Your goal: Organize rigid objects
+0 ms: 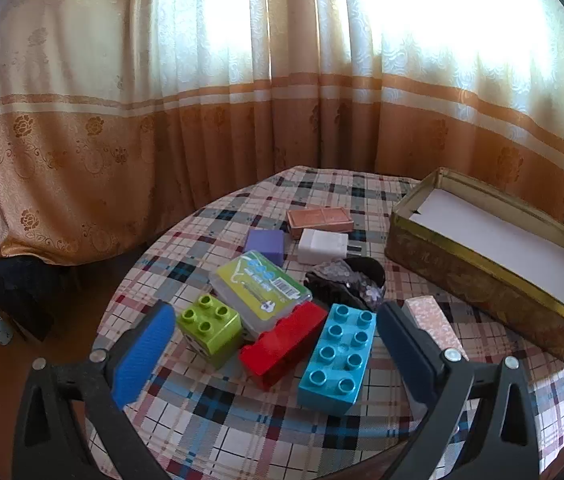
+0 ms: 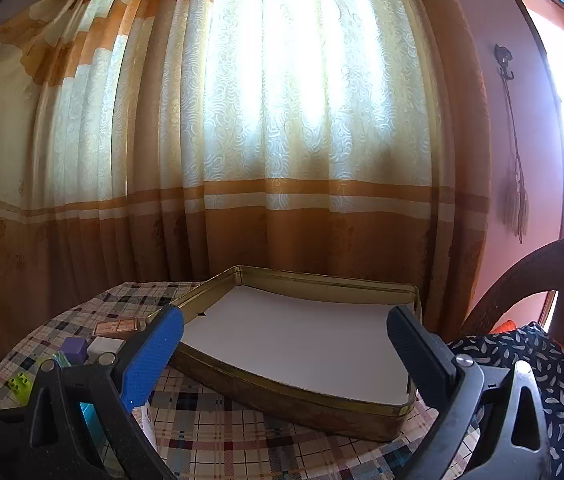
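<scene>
My left gripper (image 1: 276, 330) is open and empty, hovering over a cluster of objects on the plaid tablecloth: a green brick (image 1: 210, 326), a red brick (image 1: 284, 344), a light blue brick (image 1: 338, 358) and a clear case with a yellow label (image 1: 260, 290). Behind them lie a purple block (image 1: 265, 244), a white block (image 1: 322, 245), a copper-coloured box (image 1: 320, 220) and a dark crystal rock (image 1: 346, 282). A gold tin (image 1: 482, 276) with a white liner stands at the right. My right gripper (image 2: 286, 334) is open and empty, just in front of the tin (image 2: 282, 394).
A pink patterned box (image 1: 432, 326) lies beside the right finger of the left gripper. The round table's edge (image 1: 130, 272) drops off at the left. Orange and cream curtains (image 1: 242, 120) hang behind. A dark chair back (image 2: 530, 276) and patterned cloth (image 2: 554, 376) are at the right.
</scene>
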### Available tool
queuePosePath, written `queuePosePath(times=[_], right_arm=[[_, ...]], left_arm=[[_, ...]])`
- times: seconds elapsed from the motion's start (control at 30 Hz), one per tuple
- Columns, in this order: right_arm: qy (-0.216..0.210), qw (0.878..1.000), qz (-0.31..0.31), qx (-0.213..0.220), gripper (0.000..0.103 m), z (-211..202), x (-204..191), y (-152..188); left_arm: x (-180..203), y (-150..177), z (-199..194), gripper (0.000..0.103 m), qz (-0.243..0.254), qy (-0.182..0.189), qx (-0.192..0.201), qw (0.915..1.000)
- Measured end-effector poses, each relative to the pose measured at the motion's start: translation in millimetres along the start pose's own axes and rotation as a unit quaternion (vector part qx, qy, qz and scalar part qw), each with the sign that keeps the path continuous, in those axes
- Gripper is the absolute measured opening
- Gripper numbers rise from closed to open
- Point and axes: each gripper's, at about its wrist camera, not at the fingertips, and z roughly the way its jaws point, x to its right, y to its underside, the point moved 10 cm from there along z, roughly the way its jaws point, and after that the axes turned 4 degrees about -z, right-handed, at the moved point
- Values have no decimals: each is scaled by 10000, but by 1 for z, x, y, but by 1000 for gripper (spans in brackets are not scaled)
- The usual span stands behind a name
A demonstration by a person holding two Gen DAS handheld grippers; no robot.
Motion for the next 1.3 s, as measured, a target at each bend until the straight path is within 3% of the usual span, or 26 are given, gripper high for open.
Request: queuePosePath(times=[1.3], right_arm=[[14, 10000, -22, -31, 103, 0, 0, -1]], left_arm=[[1, 5, 2, 102, -8, 62, -98, 9999]])
